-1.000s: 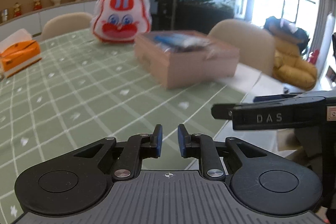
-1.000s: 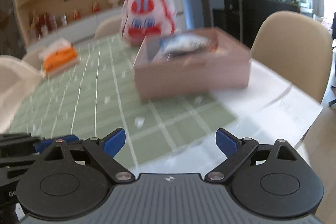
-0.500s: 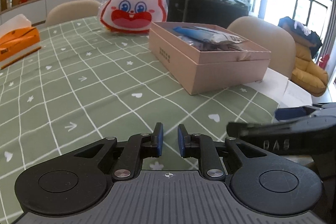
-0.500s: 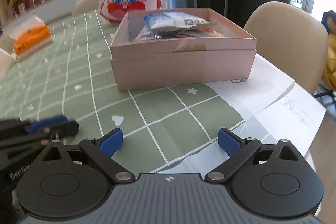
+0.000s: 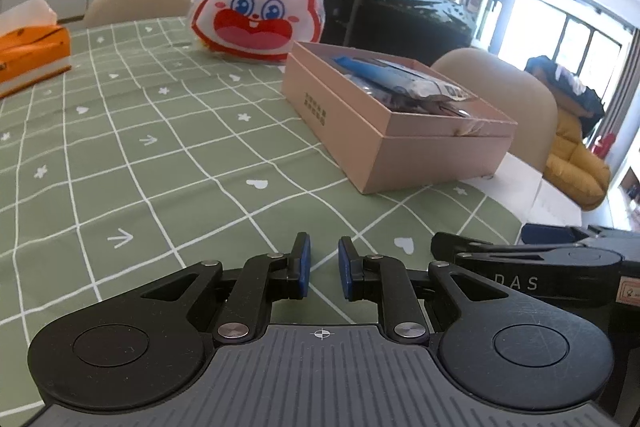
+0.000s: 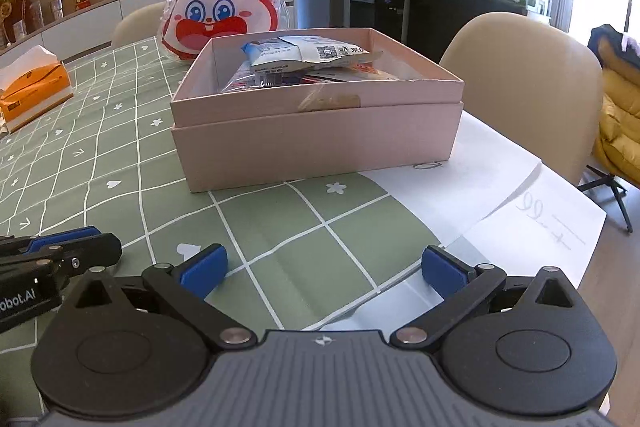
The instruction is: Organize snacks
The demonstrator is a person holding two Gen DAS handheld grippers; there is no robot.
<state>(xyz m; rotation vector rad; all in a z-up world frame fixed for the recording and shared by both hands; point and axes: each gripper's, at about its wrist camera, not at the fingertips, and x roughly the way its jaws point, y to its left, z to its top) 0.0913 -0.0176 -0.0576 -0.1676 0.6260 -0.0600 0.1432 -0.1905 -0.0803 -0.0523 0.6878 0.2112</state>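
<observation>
A pink cardboard box (image 6: pixel 316 143) (image 5: pixel 400 151) sits on the green checked tablecloth, holding several snack packets (image 6: pixel 308 57) (image 5: pixel 400 83), a blue-and-white one on top. A red-and-white rabbit-face bag (image 6: pixel 220 15) (image 5: pixel 260 15) stands just behind the box. My left gripper (image 5: pixel 323 271) hovers low over the cloth in front of the box, its jaws nearly closed with a narrow gap, holding nothing. My right gripper (image 6: pixel 323 267) is open wide and empty, in front of the box's near wall. Each gripper shows at the edge of the other's view.
An orange tissue box (image 5: pixel 32 55) (image 6: pixel 34 91) lies at the table's far left. White paper sheets (image 6: pixel 500 195) lie right of the box at the table edge. Beige chairs (image 6: pixel 520 83) (image 5: pixel 136 3) stand around the table.
Both grippers have steadied after a blurred swing and drawn a little nearer the box. The jaws of both have kept their widths.
</observation>
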